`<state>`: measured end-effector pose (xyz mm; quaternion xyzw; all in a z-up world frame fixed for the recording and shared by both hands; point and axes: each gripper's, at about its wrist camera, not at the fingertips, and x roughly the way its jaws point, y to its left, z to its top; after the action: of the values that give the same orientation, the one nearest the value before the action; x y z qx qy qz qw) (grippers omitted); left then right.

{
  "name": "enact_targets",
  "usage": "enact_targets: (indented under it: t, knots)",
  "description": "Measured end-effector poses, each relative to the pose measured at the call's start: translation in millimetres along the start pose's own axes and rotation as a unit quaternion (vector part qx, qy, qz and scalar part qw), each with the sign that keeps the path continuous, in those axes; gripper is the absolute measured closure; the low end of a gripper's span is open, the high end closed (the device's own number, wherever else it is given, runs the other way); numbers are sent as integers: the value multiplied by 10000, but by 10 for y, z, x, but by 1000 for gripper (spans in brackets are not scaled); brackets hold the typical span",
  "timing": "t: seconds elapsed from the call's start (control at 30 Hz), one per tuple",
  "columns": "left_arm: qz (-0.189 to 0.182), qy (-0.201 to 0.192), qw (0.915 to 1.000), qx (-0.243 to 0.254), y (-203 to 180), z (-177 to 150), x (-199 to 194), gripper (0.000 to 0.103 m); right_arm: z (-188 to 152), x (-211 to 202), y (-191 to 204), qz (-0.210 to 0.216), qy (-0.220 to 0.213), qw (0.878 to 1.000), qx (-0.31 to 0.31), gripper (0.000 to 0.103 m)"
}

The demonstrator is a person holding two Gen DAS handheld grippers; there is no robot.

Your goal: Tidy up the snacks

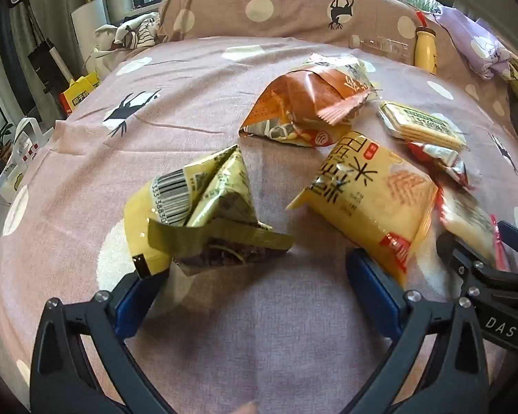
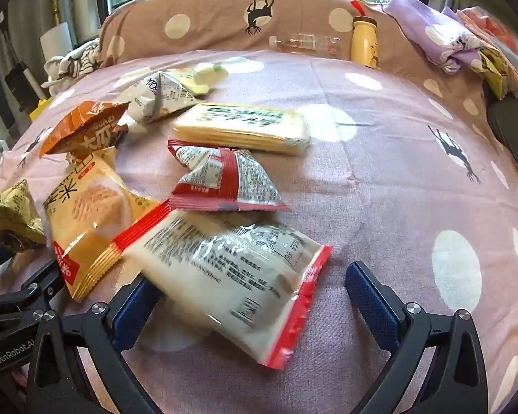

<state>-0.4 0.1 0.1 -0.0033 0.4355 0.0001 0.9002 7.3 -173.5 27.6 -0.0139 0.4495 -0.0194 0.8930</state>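
Snack packets lie scattered on the pink dotted bed (image 2: 380, 179): a crinkly white packet with red edges (image 2: 231, 276) sits between the wide-open pads of the right hand-held gripper (image 2: 255, 296), unpinched. The left hand-held gripper (image 1: 259, 283), equally wide and empty, hovers between a green-yellow barcoded packet (image 1: 197, 214) and a glossy yellow packet (image 1: 373, 200). An orange bag (image 2: 86, 127) reads "GUAZI".
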Motion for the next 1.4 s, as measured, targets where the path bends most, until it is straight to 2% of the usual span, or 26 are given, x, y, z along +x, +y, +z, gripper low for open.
enact_targets:
  t: [1.4]
  knots:
    - [43,66,10000,-13,47,-19,-25,0,9,-4,-5,10,39,10000,4,0]
